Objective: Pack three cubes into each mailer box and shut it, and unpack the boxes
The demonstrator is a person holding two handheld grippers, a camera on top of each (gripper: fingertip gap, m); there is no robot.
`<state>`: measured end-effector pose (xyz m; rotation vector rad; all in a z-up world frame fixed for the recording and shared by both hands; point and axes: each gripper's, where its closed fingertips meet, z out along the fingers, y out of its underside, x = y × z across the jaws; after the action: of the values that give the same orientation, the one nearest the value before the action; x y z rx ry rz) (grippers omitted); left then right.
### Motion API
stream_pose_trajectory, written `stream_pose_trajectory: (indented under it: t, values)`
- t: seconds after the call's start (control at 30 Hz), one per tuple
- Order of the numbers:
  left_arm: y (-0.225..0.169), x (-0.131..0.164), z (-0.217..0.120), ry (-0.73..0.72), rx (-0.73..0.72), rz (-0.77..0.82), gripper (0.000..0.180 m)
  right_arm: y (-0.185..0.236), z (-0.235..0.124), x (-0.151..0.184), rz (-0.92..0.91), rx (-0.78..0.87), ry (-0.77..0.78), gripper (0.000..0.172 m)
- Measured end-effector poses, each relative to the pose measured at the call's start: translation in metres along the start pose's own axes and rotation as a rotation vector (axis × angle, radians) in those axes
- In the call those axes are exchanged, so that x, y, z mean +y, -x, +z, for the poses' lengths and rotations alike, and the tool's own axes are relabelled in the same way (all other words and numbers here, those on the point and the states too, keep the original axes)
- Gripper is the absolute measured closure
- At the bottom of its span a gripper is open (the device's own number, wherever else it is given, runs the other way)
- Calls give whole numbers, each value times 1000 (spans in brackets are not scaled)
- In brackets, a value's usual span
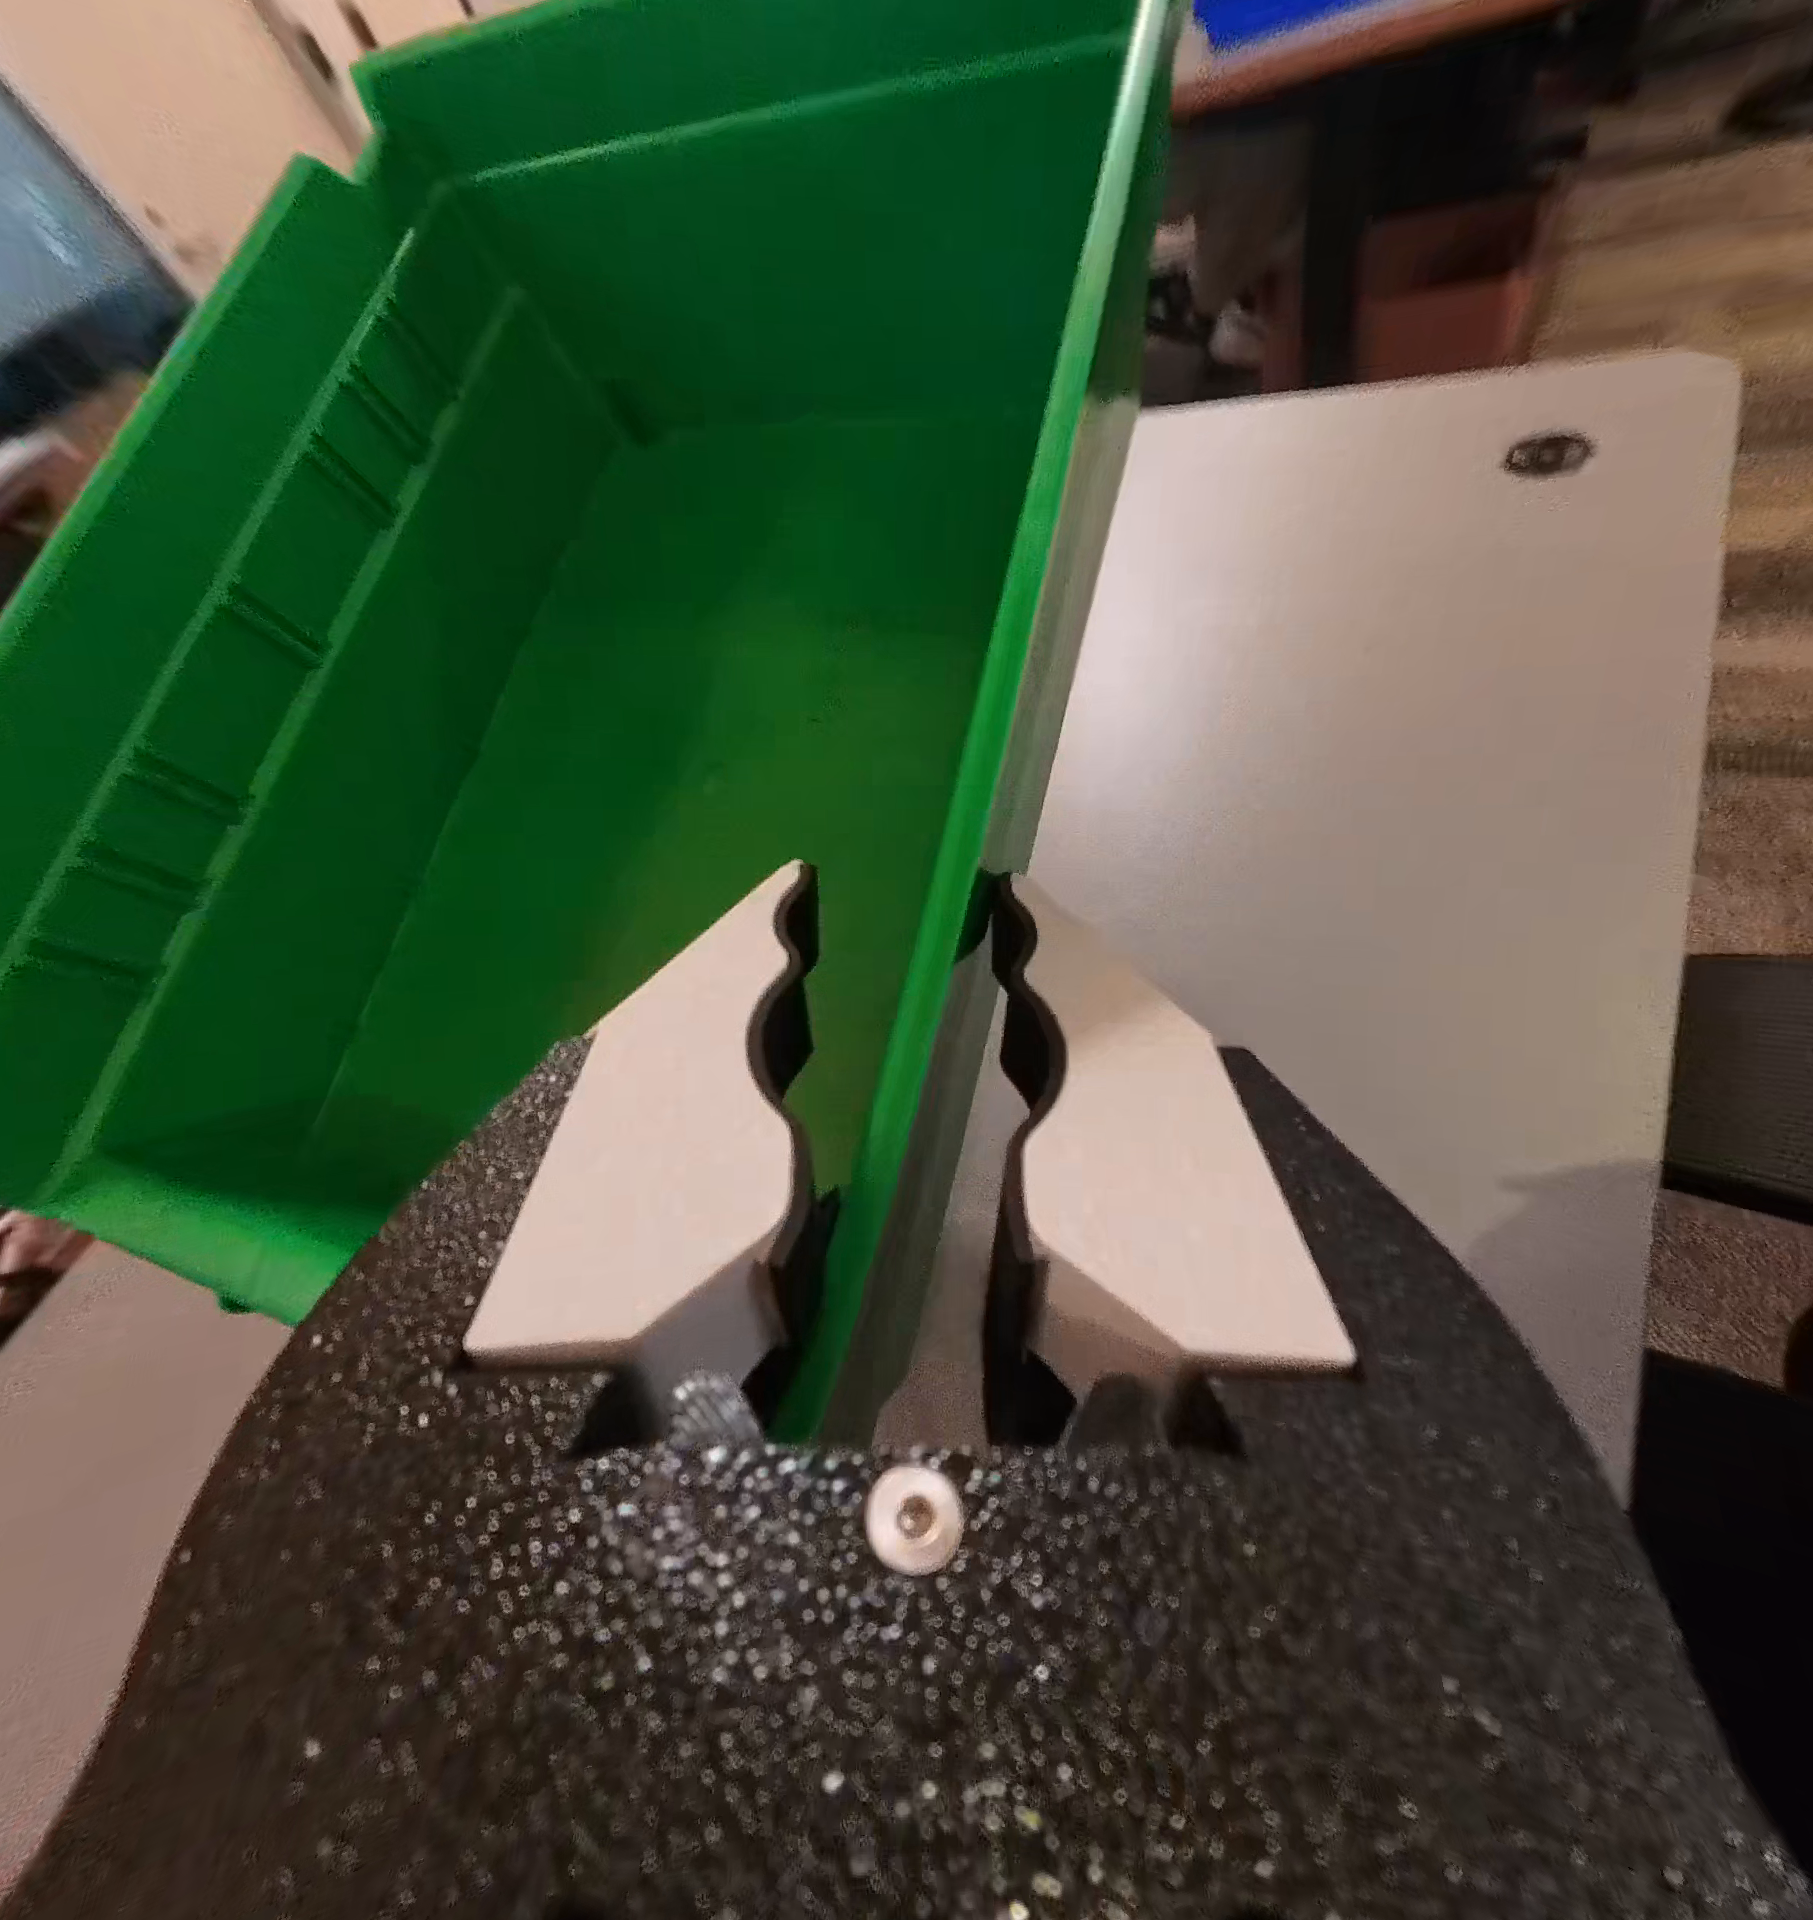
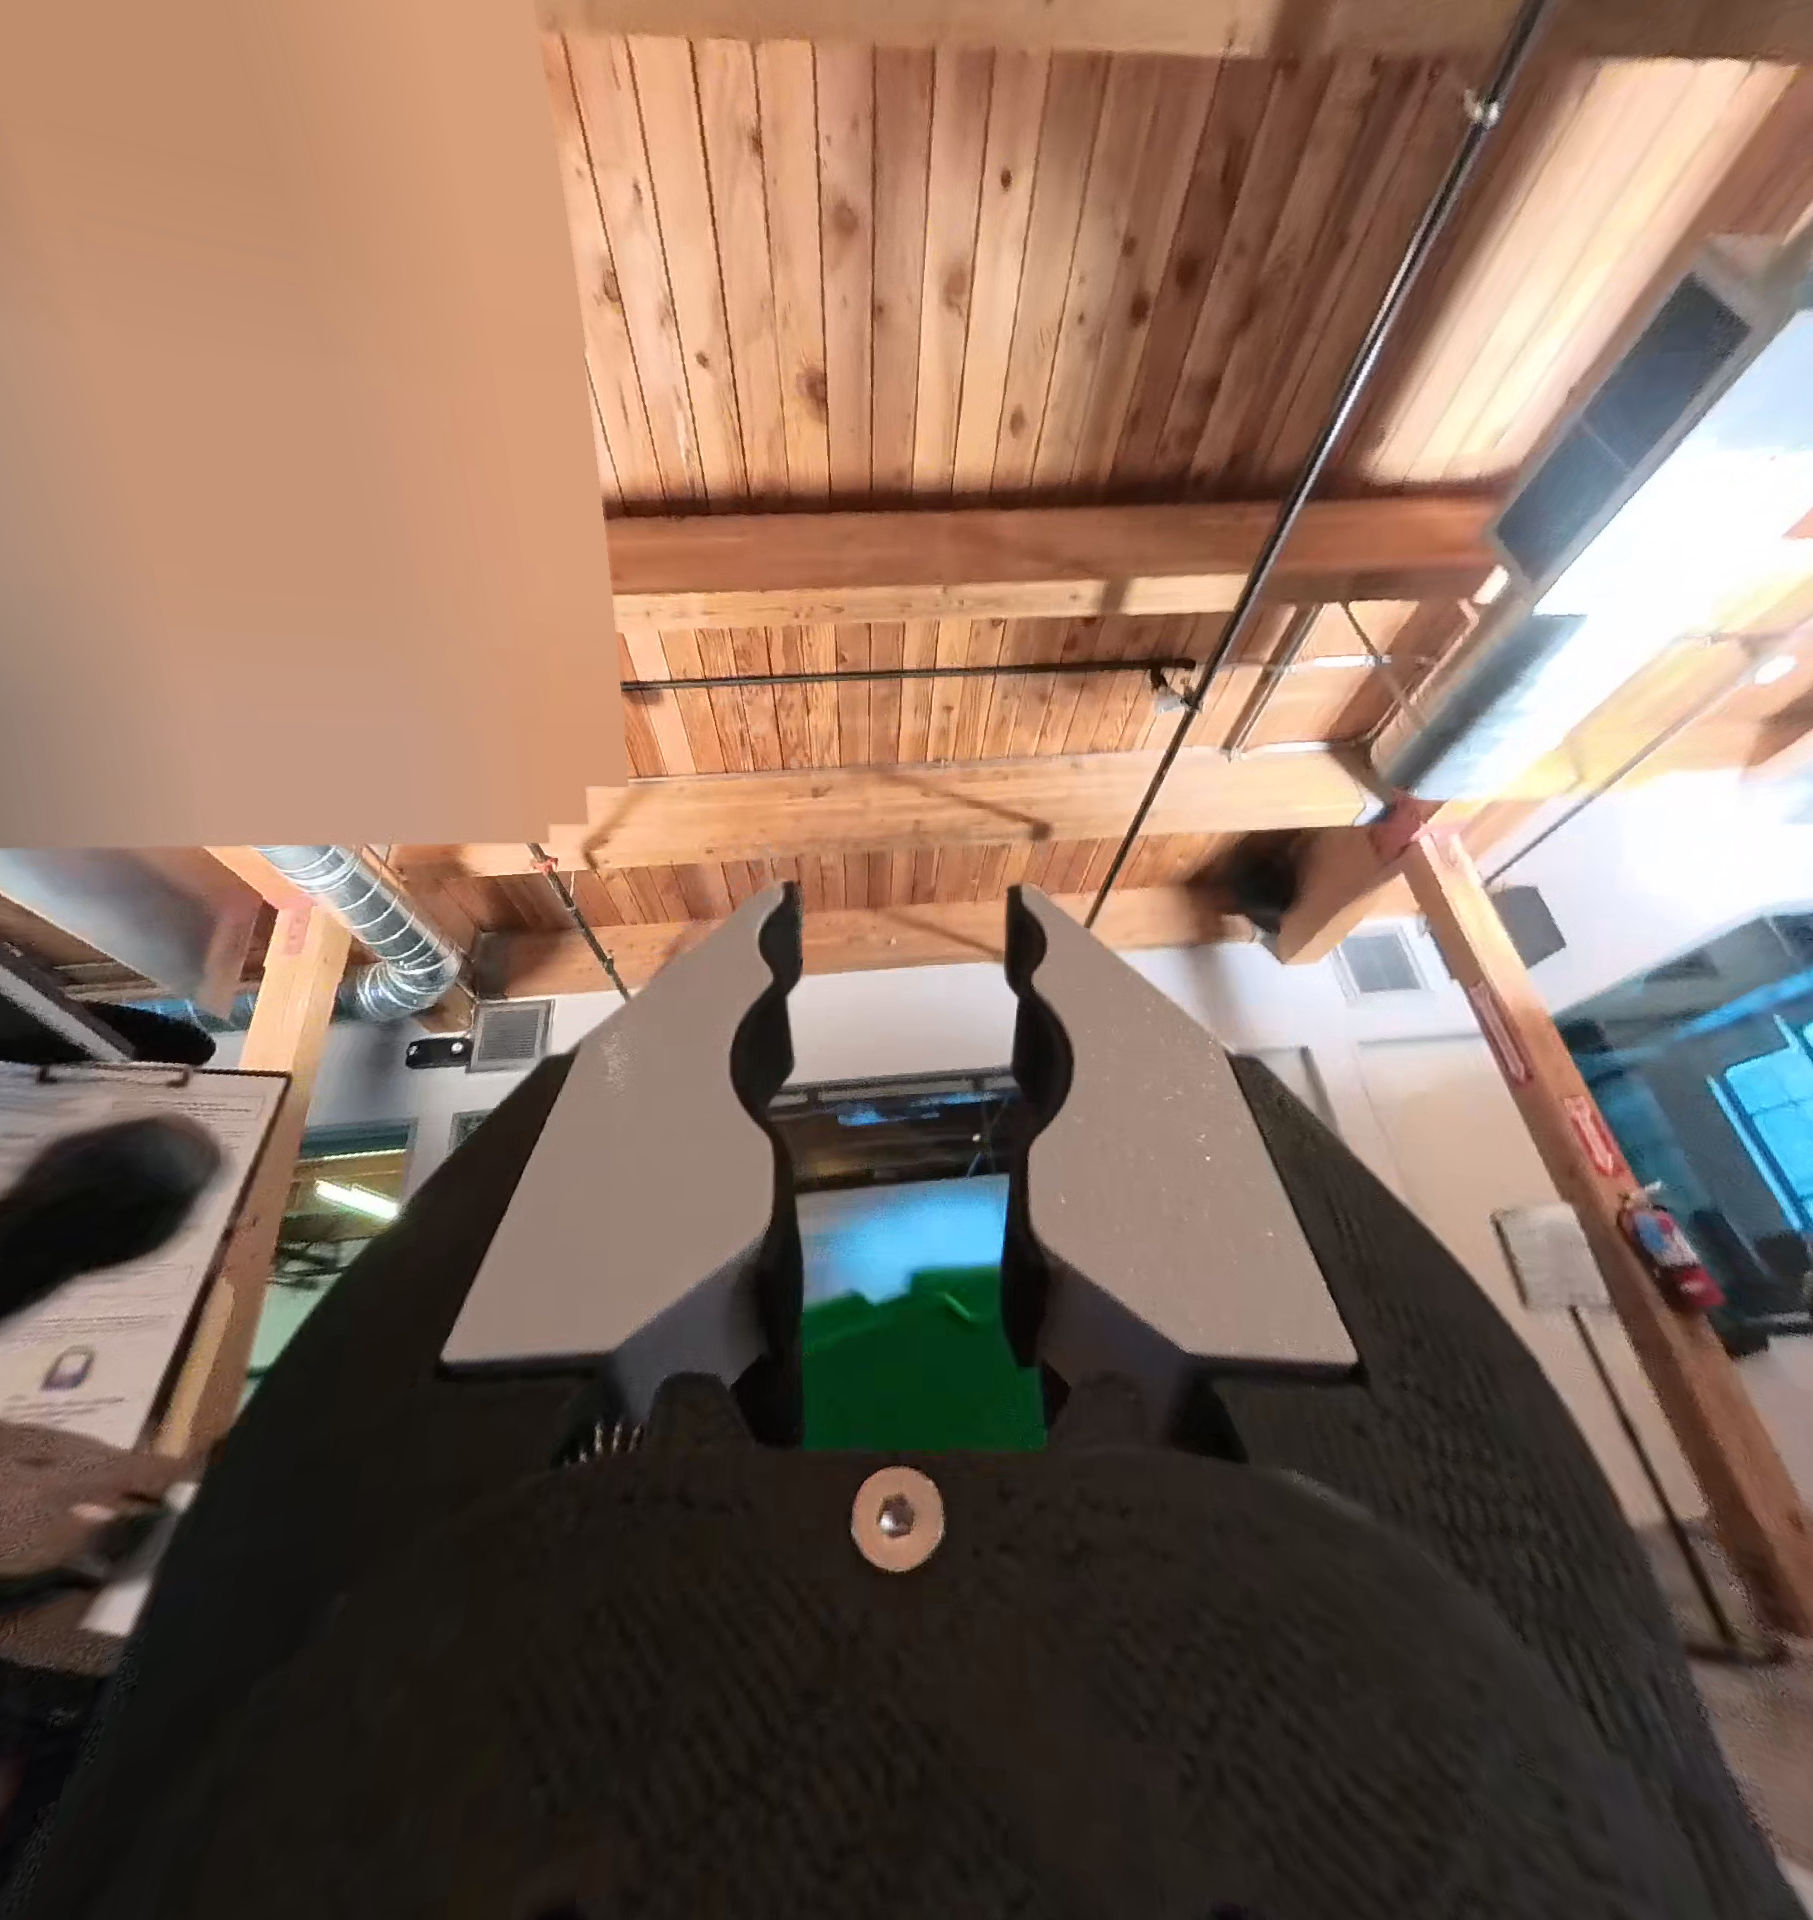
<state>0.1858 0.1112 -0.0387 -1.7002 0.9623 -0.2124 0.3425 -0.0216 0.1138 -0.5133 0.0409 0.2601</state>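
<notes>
Wooden ceiling planks and beams [image 2: 881,312] fill the right wrist view, so the right tool [image 2: 902,914] points upward and away from the work; its fingers stand a moderate way apart with nothing between the tips, and only a blurred green patch [image 2: 912,1371] shows low between them, too unclear to identify. Below the left tool [image 1: 902,883] lies a pale grey table [image 1: 1401,727] with a small dark grommet [image 1: 1546,454] near its far edge, and past it patterned carpet [image 1: 1795,623]. This left tool grips the right-hand side wall of a bright green open mailer box [image 1: 590,644], one finger inside and one outside, holding the box lifted and tilted over the table. Its interior is empty, with no cubes visible anywhere in either view, so I judge this to be either a box just emptied during unpacking or one not yet filled; the pictures do not settle which. How many other boxes are done cannot be told. Nothing on the visible table blocks setting the box down; the main hindrance is that the right tool faces away from everything.
</notes>
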Motion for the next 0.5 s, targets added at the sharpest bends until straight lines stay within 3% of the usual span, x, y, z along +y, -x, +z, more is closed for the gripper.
stream_pose_trajectory:
  t: [0.2,0.43,0.5]
  values:
    - [-22,28,57,165,69,-30,148,-12,8,39,101,-14,151,131]
    - [-36,68,77,221,70,-54,144,13,9,78,141,-121,317,132]
    - [-33,63,75,178,42,-28,138,23,9,85,101,-143,333,131]
